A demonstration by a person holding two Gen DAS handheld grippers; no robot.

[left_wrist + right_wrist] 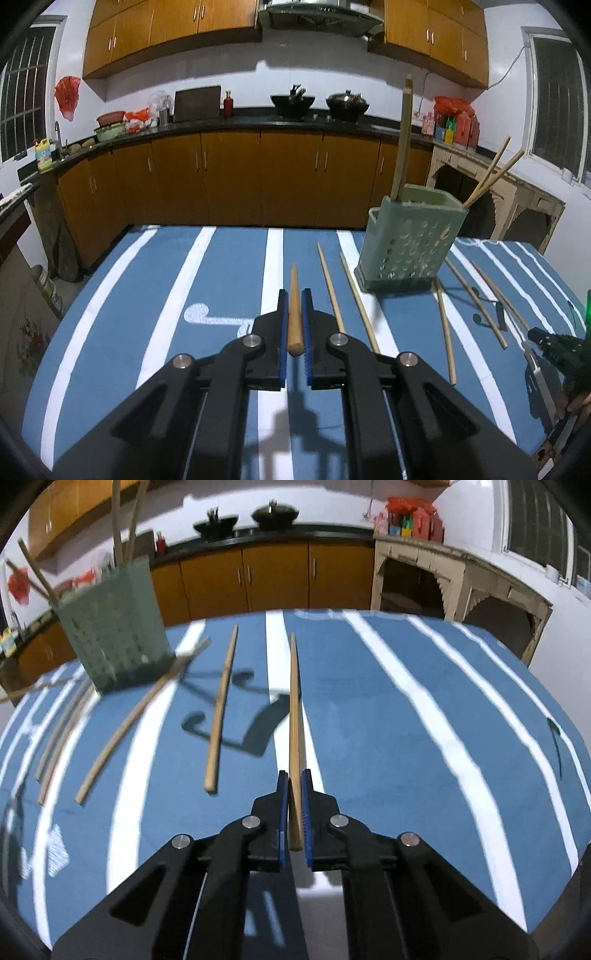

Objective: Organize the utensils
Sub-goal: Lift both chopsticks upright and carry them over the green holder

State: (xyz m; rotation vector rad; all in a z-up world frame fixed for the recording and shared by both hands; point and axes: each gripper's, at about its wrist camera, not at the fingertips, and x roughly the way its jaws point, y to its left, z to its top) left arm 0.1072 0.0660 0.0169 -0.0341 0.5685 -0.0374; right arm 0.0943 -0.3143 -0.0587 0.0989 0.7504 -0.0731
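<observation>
the left claw (294,295) is pinching a wooden chopstick (294,310) near its thick end, its blue pads pressed onto both sides, the thin tip pointing away over the blue striped table (147,295). the right claw (294,775) is likewise pinching its own chopstick (294,709), the pads closed on the thick end while the long shaft is running forward and low over the table; whether the far tip is touching the cloth is not clear.

the green perforated holder (406,243) is standing upright toward the far side of the table, already carrying a tall wooden handle and a couple of chopsticks leaning out of its far corner. loose chopsticks are lying flat on the cloth around it: two just to its left (332,288) and three more to its right (476,302), one of these reaching up close against the holder's base.

the step in hand looks like the pick-up: each claw is gripping one stick, neither yet brought to the holder. the next move is probably calling for lifting each stick clear, tipping it thin end down and steering it over the holder's open top without knocking the leaning sticks or the light holder itself. the remaining sticks are waiting after that.
</observation>
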